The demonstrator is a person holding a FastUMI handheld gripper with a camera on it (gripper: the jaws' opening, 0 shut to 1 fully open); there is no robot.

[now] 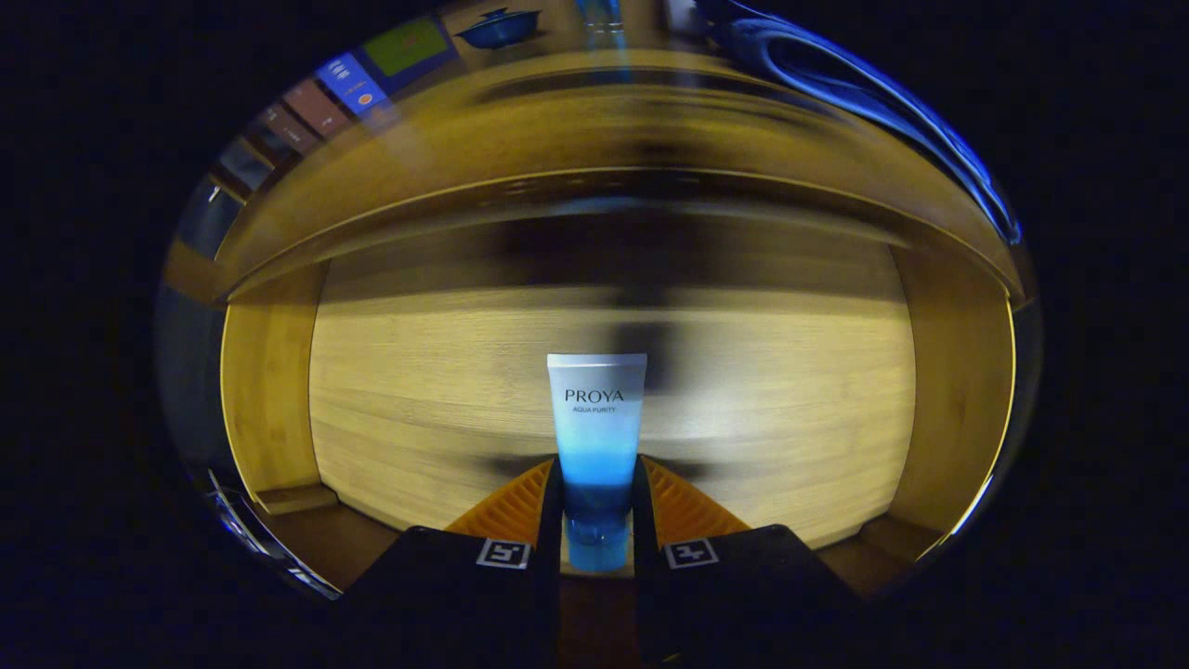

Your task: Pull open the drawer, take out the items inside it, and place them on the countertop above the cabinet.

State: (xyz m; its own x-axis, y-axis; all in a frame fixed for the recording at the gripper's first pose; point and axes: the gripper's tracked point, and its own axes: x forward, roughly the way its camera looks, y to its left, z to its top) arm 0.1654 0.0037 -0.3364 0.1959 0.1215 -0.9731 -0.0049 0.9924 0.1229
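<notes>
The hand-held gripper (597, 520) pinches a tube (596, 437) between both fingers (520, 506), clamped at its darker blue lower part. The tube points ahead of the fingers over the open drawer (418, 409), whose pale wooden floor lies bare on either side, with side walls well apart from the tube. Beyond the drawer rises the curved wooden edge of the table (594, 121). The tube is smooth plastic, white at the far end and fading to blue; it bears printed writing. On the table sits a blue lidded pot (499, 26).
</notes>
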